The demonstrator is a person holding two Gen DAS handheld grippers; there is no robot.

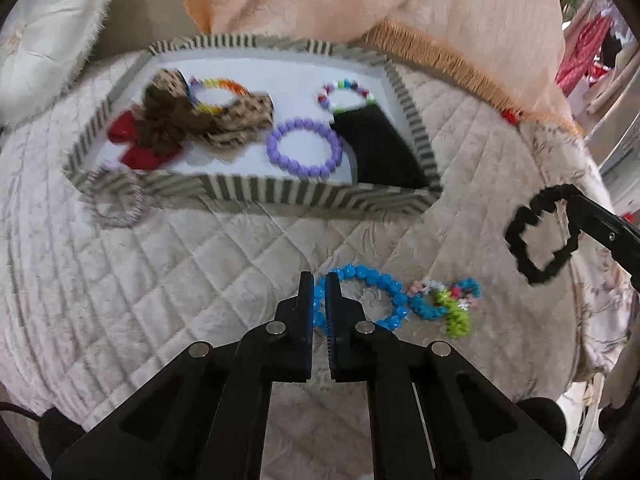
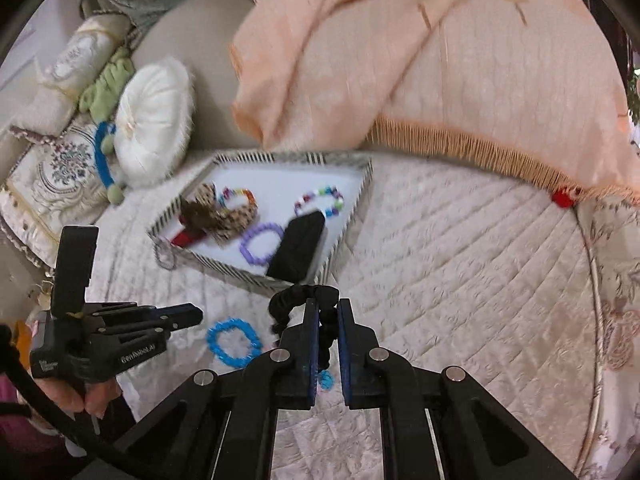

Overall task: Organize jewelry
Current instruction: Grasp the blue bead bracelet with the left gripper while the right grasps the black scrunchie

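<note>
A striped tray (image 1: pixel 248 194) (image 2: pixel 256 278) on the quilted bed holds bows, a purple bead bracelet (image 1: pixel 304 148) (image 2: pixel 260 244), two multicolour bracelets and a black pouch (image 1: pixel 380 148). My left gripper (image 1: pixel 319 280) (image 2: pixel 196 314) is nearly shut around the left side of a blue bead bracelet (image 1: pixel 384 288) (image 2: pixel 232 342) lying on the quilt. My right gripper (image 2: pixel 328 304) is shut on a black scrunchie (image 2: pixel 304 294) (image 1: pixel 540 236) and holds it above the quilt, just in front of the tray. A small multicolour bead piece (image 1: pixel 448 304) lies right of the blue bracelet.
A silver-grey scrunchie (image 1: pixel 116 204) lies against the tray's near left corner. A peach fringed blanket (image 1: pixel 400 8) (image 2: pixel 440 60) lies behind the tray. White and embroidered cushions (image 2: pixel 152 128) sit at the left. A small red object (image 2: pixel 562 197) lies by the fringe.
</note>
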